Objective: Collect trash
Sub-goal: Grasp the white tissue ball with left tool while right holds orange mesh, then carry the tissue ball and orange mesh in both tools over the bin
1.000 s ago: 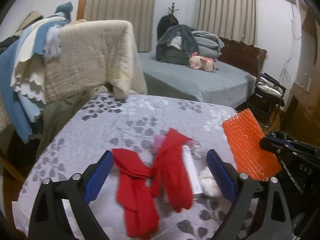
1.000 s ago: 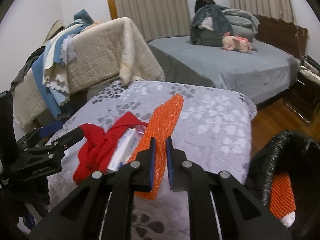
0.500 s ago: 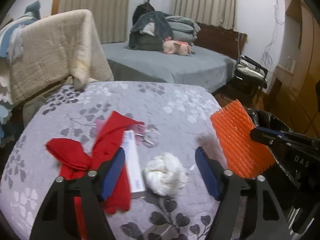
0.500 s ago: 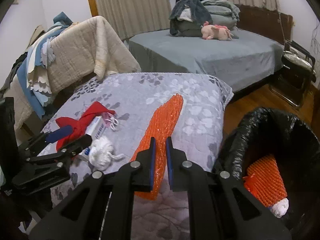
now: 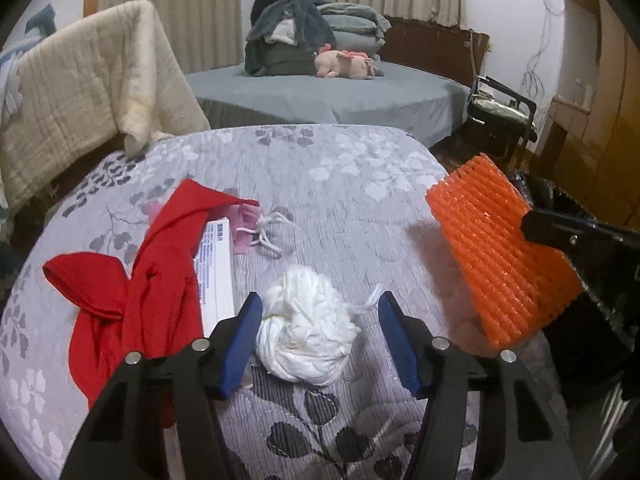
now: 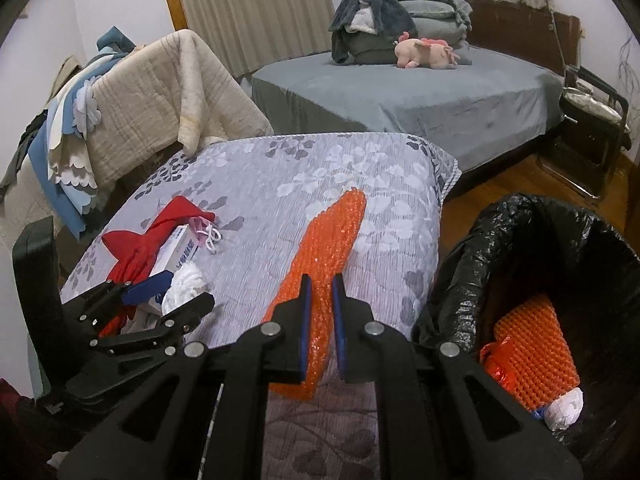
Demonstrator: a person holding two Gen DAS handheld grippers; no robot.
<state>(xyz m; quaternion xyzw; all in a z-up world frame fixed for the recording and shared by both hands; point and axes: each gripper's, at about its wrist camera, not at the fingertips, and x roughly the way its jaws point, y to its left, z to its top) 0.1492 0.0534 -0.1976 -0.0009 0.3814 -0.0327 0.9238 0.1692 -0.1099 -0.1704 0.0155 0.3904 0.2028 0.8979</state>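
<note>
A crumpled white wad [image 5: 306,322] lies on the grey floral table cover [image 5: 320,184]. My left gripper [image 5: 320,336] is open, its blue fingers on either side of the wad; it also shows in the right wrist view [image 6: 168,292]. My right gripper [image 6: 320,312] is shut on an orange foam net sheet [image 6: 324,248], held above the table's right edge; the sheet also shows in the left wrist view [image 5: 500,248]. A bin with a black bag [image 6: 500,240] stands at the right, with another orange net [image 6: 532,352] and a white wad [image 6: 564,404] inside.
Red cloth [image 5: 144,276], a white box [image 5: 216,264] and a pink drawstring pouch [image 5: 248,224] lie at the table's left. A beige quilt [image 5: 88,88] hangs over a chair behind. A grey bed [image 5: 328,96] stands beyond, a dark chair [image 5: 500,116] at the right.
My left gripper has swung right from the red cloth and come down around the white wad. My right gripper has carried the orange sheet right, and the black bin has come into view.
</note>
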